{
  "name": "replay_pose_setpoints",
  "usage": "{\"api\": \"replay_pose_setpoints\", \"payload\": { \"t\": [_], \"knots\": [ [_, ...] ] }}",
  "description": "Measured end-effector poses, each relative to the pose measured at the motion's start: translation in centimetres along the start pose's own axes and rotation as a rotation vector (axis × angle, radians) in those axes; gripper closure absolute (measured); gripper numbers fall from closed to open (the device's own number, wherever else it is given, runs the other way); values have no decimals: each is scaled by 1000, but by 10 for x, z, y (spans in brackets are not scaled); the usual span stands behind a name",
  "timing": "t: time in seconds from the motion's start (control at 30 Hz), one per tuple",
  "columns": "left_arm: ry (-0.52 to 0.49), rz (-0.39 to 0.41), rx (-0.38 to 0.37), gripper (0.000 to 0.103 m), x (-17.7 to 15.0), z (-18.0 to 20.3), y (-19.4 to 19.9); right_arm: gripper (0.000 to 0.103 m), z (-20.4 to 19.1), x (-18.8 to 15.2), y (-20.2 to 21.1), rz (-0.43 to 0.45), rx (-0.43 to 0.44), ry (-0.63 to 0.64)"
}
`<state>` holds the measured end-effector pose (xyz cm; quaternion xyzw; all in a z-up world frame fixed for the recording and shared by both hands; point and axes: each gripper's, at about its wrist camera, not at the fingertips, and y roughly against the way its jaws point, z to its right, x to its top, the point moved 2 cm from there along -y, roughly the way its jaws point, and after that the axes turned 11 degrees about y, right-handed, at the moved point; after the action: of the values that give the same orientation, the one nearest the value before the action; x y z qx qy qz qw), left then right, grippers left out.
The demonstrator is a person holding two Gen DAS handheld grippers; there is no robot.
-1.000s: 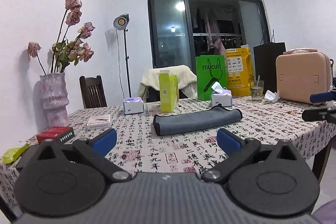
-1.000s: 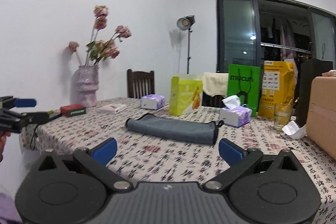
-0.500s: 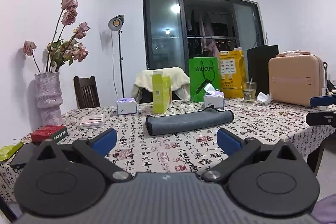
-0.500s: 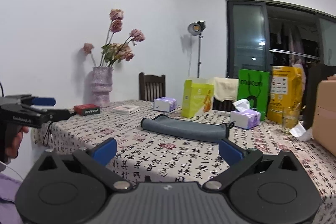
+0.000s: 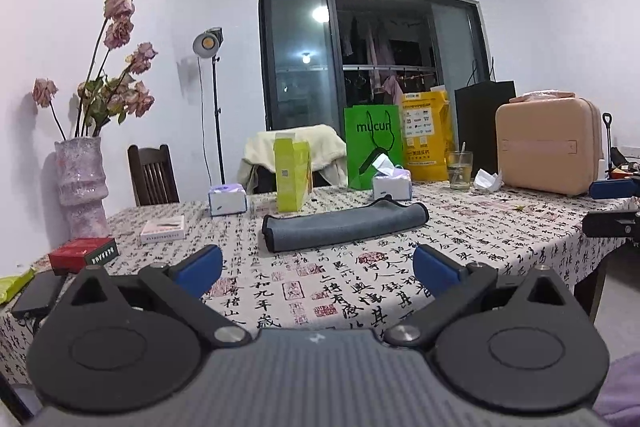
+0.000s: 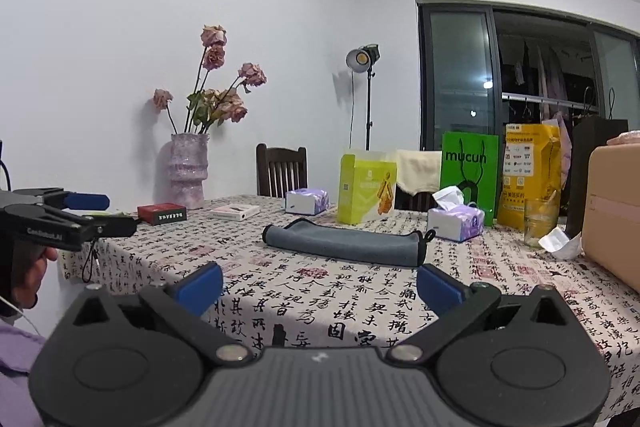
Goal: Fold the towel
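A grey towel (image 5: 344, 227) lies folded into a long narrow strip in the middle of the table; it also shows in the right wrist view (image 6: 346, 242). My left gripper (image 5: 318, 269) is open and empty, held back from the table's near edge, well short of the towel. My right gripper (image 6: 320, 285) is open and empty, also back from the table edge. The right gripper shows at the right edge of the left wrist view (image 5: 612, 207). The left gripper shows at the left edge of the right wrist view (image 6: 68, 215).
The table (image 5: 480, 247) has a calligraphy-print cloth. On it stand a vase of dried roses (image 5: 82, 183), a red box (image 5: 84, 253), a white box (image 5: 162, 229), tissue packs (image 5: 392, 185), a yellow-green carton (image 5: 292, 177), a green bag (image 5: 374, 143), a glass (image 5: 459, 171) and a beige case (image 5: 548, 145).
Both grippers have drawn back from the table and sunk lower, so the table top looks flatter. The towel has not moved. Both stay open.
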<state>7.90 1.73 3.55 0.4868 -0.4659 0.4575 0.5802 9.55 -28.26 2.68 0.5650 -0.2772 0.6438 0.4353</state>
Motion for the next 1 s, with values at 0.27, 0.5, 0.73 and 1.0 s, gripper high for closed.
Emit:
{"api": "replay_pose_setpoints", "payload": {
  "t": [0.27,0.5,0.73,1.0],
  "knots": [
    [-7,-3,-12,0,-4,7,18,0,-5,-9,18,6,-57,-24],
    [14,-2,-10,0,-12,4,31,0,-5,-13,22,12,-87,-81],
    [41,-25,-11,0,-19,8,41,0,-12,-11,30,30,-84,-89],
    [59,-43,-18,0,-23,10,47,0,-24,-14,34,31,-56,-99]
  ]
}}
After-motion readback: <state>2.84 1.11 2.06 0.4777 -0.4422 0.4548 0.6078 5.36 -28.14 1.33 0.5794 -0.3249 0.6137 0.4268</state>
